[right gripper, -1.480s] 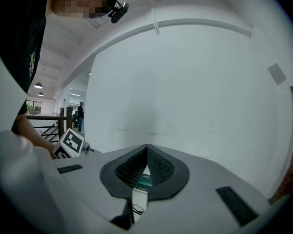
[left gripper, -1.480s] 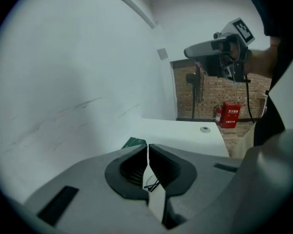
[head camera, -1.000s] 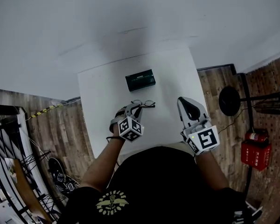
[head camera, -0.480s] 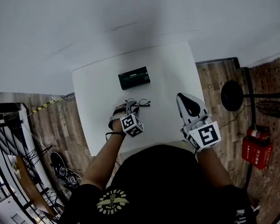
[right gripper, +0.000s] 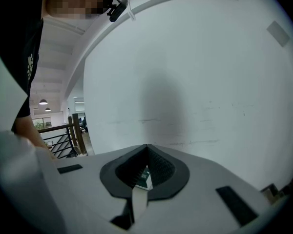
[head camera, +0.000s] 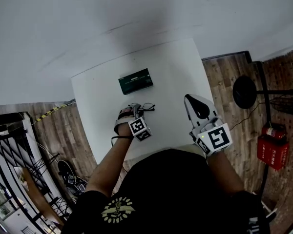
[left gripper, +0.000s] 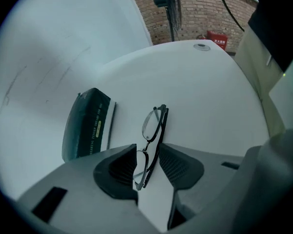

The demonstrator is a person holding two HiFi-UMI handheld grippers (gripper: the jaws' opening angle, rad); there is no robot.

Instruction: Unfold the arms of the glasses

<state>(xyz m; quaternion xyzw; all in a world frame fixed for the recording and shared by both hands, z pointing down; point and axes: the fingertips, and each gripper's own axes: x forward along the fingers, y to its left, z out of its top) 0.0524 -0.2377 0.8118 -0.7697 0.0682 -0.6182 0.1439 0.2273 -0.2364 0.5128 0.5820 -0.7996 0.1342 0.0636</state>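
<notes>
The left tool (left gripper: 147,152), its jaws just opened wide, straddles the near lens of the folded glasses (left gripper: 151,123) without pinching it; the right tool (right gripper: 146,150) is closed and empty. The glasses lie on the table (head camera: 176,72) just beside the dark green case (left gripper: 85,123), long axis roughly parallel to its long side. Unfolding looks unstarted: next, steady the frame and hook one arm outward.

Dark thin-rimmed glasses (left gripper: 153,129) lie folded on the white table (left gripper: 210,91).

Loft-style workspace: brick wall (left gripper: 195,13), wood floor (head camera: 222,87), metal railing (head camera: 10,147), white table (head camera: 176,77).
</notes>
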